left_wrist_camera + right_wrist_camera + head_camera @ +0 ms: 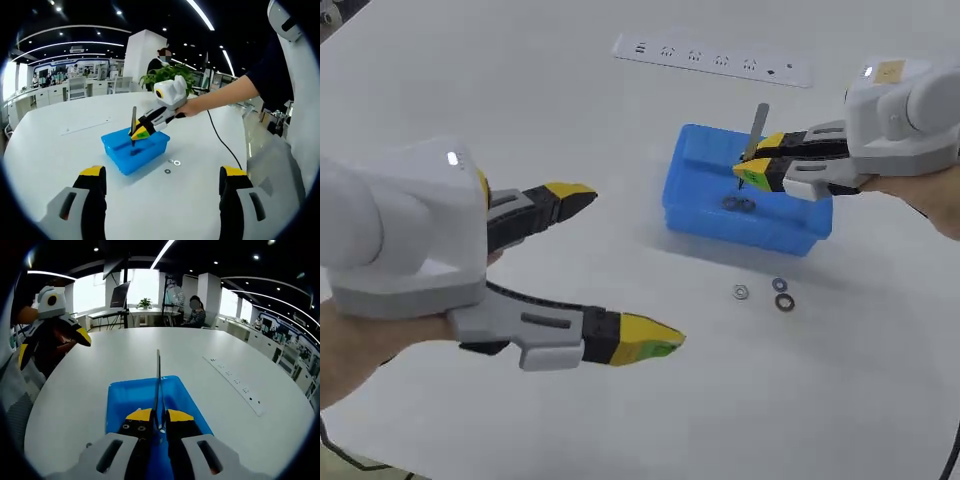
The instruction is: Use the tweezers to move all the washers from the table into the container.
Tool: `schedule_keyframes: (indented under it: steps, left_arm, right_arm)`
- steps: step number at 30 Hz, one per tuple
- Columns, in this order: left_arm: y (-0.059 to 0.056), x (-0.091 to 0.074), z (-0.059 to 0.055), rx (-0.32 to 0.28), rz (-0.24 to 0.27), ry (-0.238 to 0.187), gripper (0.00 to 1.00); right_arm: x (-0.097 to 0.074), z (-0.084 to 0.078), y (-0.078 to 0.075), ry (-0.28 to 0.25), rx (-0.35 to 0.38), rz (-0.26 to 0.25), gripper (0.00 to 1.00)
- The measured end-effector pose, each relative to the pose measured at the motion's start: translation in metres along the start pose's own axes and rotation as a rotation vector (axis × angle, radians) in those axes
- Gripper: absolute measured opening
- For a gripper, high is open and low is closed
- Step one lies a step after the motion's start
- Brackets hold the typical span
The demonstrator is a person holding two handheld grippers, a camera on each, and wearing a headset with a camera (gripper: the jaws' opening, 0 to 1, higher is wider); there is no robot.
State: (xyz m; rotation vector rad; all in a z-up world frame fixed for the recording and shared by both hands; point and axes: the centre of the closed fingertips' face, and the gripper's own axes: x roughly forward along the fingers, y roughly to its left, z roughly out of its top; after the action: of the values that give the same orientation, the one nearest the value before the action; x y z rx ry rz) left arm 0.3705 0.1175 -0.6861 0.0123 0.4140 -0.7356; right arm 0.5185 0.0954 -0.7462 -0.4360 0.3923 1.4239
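A blue container (700, 215) stands on the white table, with two washers (738, 204) lying inside it. My right gripper (752, 170) hovers over the container, shut on upright metal tweezers (758, 122) whose lower tip points down into it. The right gripper view shows the tweezers (158, 385) pinched between the shut jaws (159, 416) above the container (120, 400). Three washers (779, 286) lie on the table just in front of the container; two of them (175, 162) show in the left gripper view. My left gripper (620, 265) is open and empty, to the near left.
A white power strip (710, 58) lies at the far side of the table behind the container. A person's hand and dark sleeve (225, 95) hold the right gripper. Desks, plants and people stand in the room beyond the table.
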Motion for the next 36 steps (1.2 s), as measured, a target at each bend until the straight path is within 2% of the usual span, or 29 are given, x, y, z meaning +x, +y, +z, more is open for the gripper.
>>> schedule_keyframes:
  steps: [4,7,10,15,16,18,22,24,26,30,33,36]
  left_arm:
    - [0.010,0.014,0.017,0.044,-0.009,-0.011,0.99]
    - [0.011,0.017,0.031,0.052,-0.020,-0.041,0.99]
    - [0.013,0.020,0.035,0.049,-0.029,-0.053,0.99]
    - [0.024,0.035,0.039,0.068,-0.038,-0.038,0.98]
    - [0.030,0.042,0.044,0.058,-0.026,-0.051,0.99]
    - [0.038,0.055,0.048,0.055,-0.018,-0.047,0.99]
    - [0.053,0.079,0.054,0.099,0.003,-0.031,0.93]
    - [0.054,0.090,0.060,0.097,-0.020,-0.045,0.92]
    - [0.051,0.100,0.067,0.102,-0.048,-0.058,0.95]
    - [0.050,0.115,0.073,0.150,-0.091,-0.065,0.81]
    - [0.043,0.120,0.077,0.130,-0.151,-0.091,0.73]
    - [0.044,0.124,0.075,0.166,-0.163,-0.074,0.58]
  right_arm:
    - [-0.001,-0.004,0.000,0.007,0.004,0.001,0.11]
    - [-0.001,-0.005,0.000,0.007,0.010,0.006,0.11]
    - [-0.001,-0.004,0.002,0.005,0.007,0.015,0.10]
    - [-0.001,-0.005,0.007,0.011,-0.020,0.031,0.08]
    - [-0.001,-0.005,0.008,0.012,-0.021,0.036,0.08]
    - [-0.002,-0.006,0.009,0.021,-0.037,0.045,0.08]
    - [-0.006,-0.004,0.009,0.018,-0.038,0.047,0.08]
    - [-0.007,-0.004,0.009,0.020,-0.045,0.049,0.08]
    - [-0.009,-0.004,0.009,0.024,-0.056,0.056,0.08]
    - [-0.012,-0.003,0.012,0.023,-0.067,0.069,0.08]
    - [-0.014,-0.003,0.013,0.025,-0.076,0.076,0.08]
    - [-0.014,-0.004,0.015,0.028,-0.083,0.084,0.08]
